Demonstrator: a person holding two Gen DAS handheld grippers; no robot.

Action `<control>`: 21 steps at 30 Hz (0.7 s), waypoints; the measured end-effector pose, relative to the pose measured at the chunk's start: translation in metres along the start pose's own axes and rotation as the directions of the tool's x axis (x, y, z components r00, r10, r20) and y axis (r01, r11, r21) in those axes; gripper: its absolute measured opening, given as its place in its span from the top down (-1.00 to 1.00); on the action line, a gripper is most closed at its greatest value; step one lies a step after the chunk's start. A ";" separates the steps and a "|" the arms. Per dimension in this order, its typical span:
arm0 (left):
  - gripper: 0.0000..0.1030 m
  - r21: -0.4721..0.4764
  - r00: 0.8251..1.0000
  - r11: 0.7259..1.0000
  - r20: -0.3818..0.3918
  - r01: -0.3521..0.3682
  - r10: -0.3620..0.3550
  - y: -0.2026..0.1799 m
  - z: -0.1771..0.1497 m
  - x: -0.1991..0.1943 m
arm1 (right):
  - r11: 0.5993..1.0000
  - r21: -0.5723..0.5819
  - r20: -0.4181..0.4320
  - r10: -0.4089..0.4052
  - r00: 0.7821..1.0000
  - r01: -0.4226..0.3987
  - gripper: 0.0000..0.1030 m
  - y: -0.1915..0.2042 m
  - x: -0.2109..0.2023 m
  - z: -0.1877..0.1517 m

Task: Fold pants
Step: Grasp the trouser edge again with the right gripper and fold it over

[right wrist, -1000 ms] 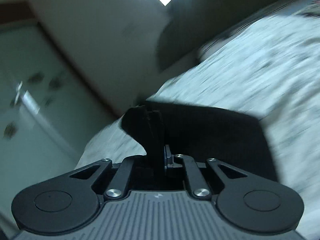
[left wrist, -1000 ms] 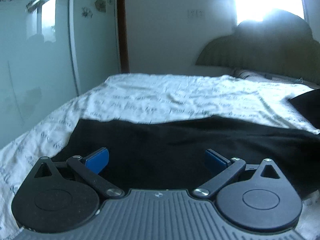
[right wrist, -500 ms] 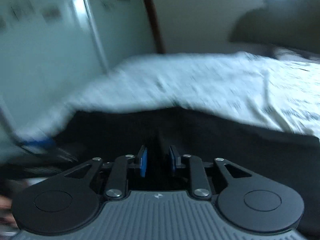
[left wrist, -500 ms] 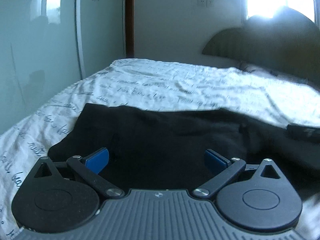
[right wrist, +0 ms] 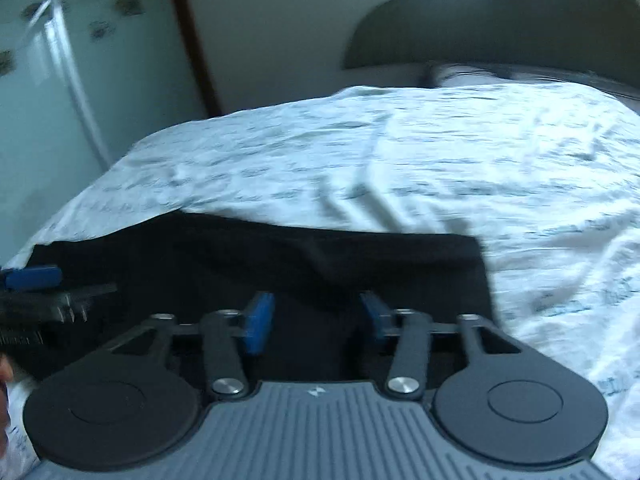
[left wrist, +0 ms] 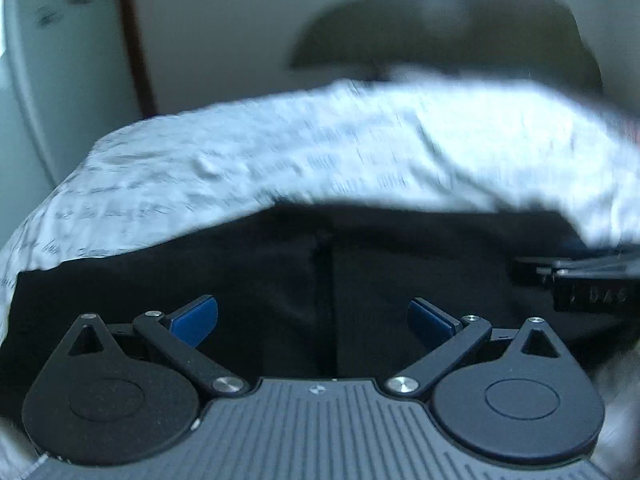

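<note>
Left wrist: left claw (left wrist: 313, 316) spread wide over black pants (left wrist: 280, 272); right claw (right wrist: 316, 320) likewise, empty.

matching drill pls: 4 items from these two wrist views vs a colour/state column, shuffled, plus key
Items:
1. pants
2. bedsheet
3. left gripper
4. headboard

States:
A. white with script print, wrinkled
B. jaws wide open, nothing between them
C. dark, curved top, against the wall
D. black, lying flat on the bed

Pairs: 1-D, 2-A, 3-B, 4-C
</note>
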State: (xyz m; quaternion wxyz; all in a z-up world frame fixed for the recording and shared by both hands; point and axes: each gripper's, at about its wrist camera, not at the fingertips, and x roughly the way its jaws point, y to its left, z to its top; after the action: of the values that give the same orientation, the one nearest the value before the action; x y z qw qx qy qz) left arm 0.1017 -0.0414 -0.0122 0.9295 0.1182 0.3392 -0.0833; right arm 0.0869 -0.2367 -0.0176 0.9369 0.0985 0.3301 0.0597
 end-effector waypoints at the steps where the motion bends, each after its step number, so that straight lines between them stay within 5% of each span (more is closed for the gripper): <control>1: -0.99 0.026 1.000 1.000 -0.021 -0.010 0.010 -0.005 -0.004 0.005 | 1.000 -0.019 -0.031 -0.025 0.999 0.025 -0.40 -0.003 0.009 0.001; 3: -1.00 0.035 1.000 0.999 0.012 -0.022 0.021 -0.007 -0.016 0.002 | 0.993 -0.102 -0.063 -0.059 0.996 0.052 -0.41 0.000 0.012 -0.002; 6: -0.99 0.016 0.998 0.999 0.042 -0.039 0.038 0.001 -0.022 -0.015 | 0.990 -0.122 0.006 -0.075 0.997 0.075 -0.46 0.015 -0.011 -0.011; 8: -1.00 0.013 0.996 0.998 0.072 -0.057 0.056 0.010 -0.025 -0.024 | 0.991 -0.135 0.025 0.000 1.000 0.004 -0.73 0.026 -0.020 -0.015; 11: -1.00 0.029 0.993 0.994 0.065 -0.102 0.100 0.028 -0.034 -0.024 | 0.980 -0.199 -0.026 -0.021 0.999 0.016 -0.99 0.037 -0.008 -0.025; 13: -1.00 0.007 0.987 0.987 0.025 -0.162 0.162 0.045 -0.037 -0.023 | 0.973 -0.228 -0.067 -0.062 0.996 0.045 -1.00 0.041 0.007 -0.031; 17: -1.00 -0.135 0.983 0.975 0.031 -0.176 0.182 0.103 -0.045 -0.042 | 0.965 -0.254 -0.022 -0.078 0.997 0.070 -1.00 0.056 -0.005 -0.027; 21: -1.00 -0.160 0.963 0.951 0.009 -0.264 0.268 0.144 -0.053 -0.050 | 0.925 -0.381 0.059 0.003 0.998 0.020 -1.00 0.103 -0.021 -0.028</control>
State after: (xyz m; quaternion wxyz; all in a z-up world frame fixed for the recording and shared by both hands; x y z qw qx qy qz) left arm 0.0657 0.1152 0.0044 0.9437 0.0879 0.3117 0.0678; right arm 0.0482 -0.1363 -0.0028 0.9477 -0.0850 0.2850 0.1159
